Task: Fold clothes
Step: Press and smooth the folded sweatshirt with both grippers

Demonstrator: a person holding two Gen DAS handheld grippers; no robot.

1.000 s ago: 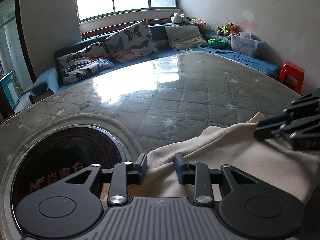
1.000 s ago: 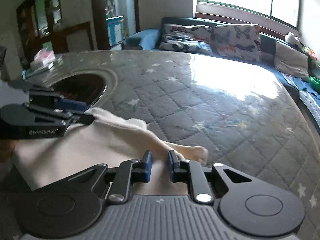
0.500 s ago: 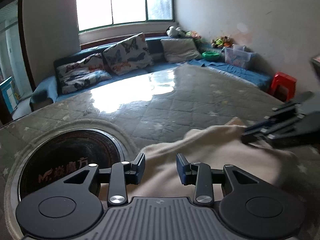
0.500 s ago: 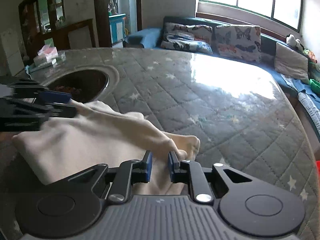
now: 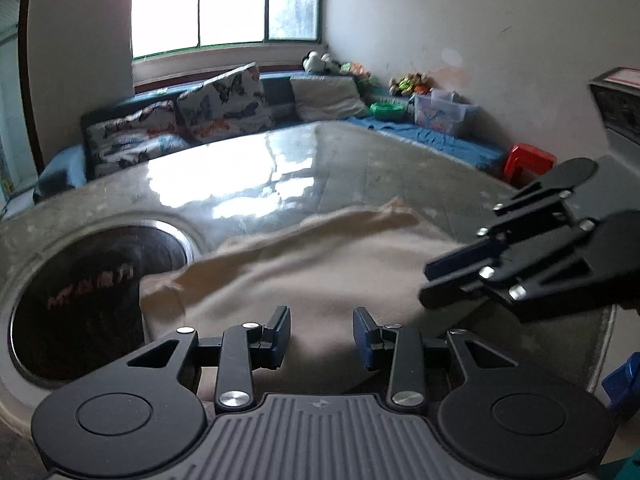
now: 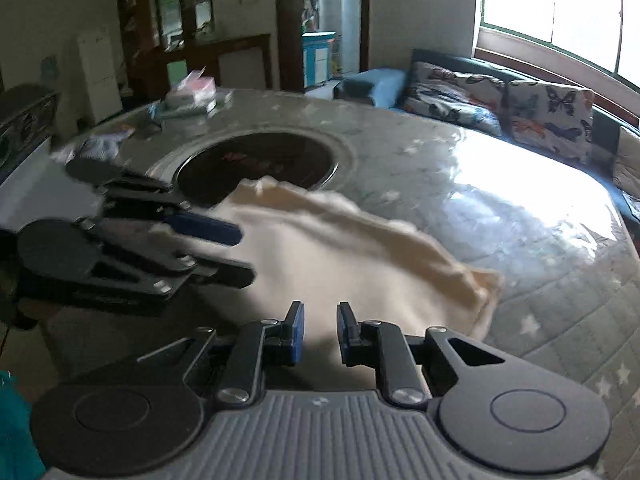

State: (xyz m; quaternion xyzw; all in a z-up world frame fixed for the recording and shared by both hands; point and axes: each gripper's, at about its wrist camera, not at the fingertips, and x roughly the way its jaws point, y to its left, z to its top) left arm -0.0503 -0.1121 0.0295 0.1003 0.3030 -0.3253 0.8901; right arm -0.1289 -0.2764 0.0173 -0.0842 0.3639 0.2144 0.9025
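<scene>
Cream garment (image 6: 340, 256) lies rumpled, partly folded, on quilted table (image 6: 520, 216).

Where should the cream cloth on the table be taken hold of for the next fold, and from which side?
Probably the near edge of the cream cloth, reached from the table's near side. The cloth lies flat with its far edge bunched up near the round dark inset, while the near hem is straight and hangs toward the left tool and right tool, so each could pinch one near corner.
</scene>
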